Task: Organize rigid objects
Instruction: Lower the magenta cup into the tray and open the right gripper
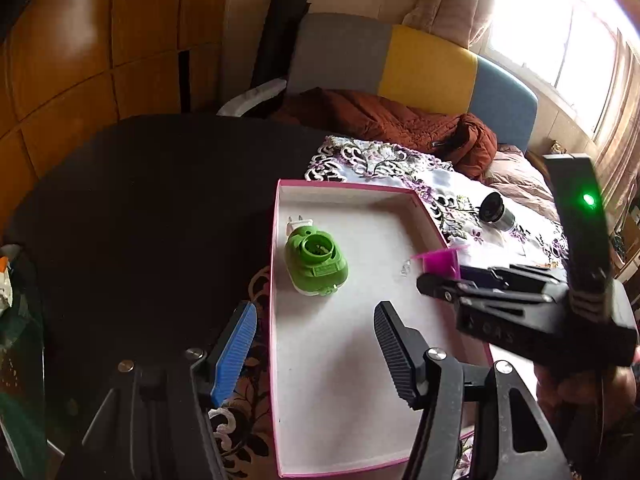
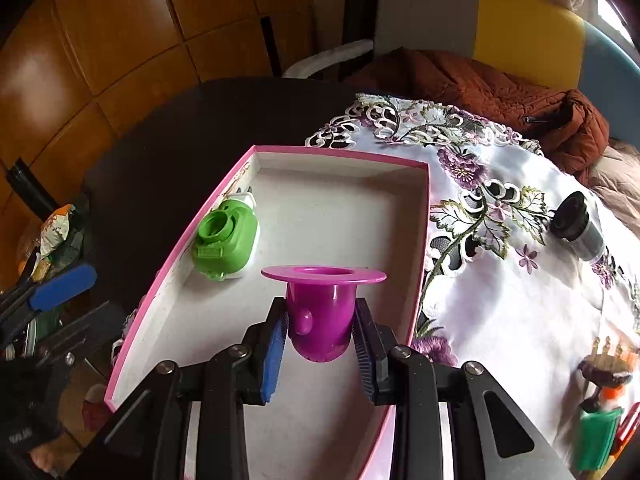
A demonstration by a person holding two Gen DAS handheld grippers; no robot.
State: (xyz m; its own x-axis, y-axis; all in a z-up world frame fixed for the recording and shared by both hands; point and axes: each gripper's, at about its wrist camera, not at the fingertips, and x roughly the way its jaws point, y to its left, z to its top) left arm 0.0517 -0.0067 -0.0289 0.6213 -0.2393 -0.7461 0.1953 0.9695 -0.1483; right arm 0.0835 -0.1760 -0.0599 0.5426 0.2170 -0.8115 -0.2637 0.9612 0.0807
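A pink-rimmed white box [image 1: 280,320] [image 2: 344,156] lies on the table. A green plug-in device [image 1: 316,262] [image 2: 226,238] lies inside it by its left wall. My right gripper [image 2: 320,332] is shut on a purple flanged cup [image 2: 322,308] and holds it above the box's floor; the cup [image 1: 438,262] shows at the box's right wall in the left wrist view. My left gripper [image 1: 316,344] is open and empty over the box's near left part. A black and grey cylinder [image 1: 496,212] [image 2: 576,226] lies on the cloth to the right of the box.
A white floral cloth [image 2: 500,280] covers the right of the dark table [image 1: 160,200]. A brown jacket [image 1: 400,124] lies on a chair behind. Small colourful items [image 2: 600,400] stand at the near right. Bags [image 2: 56,232] sit at the left.
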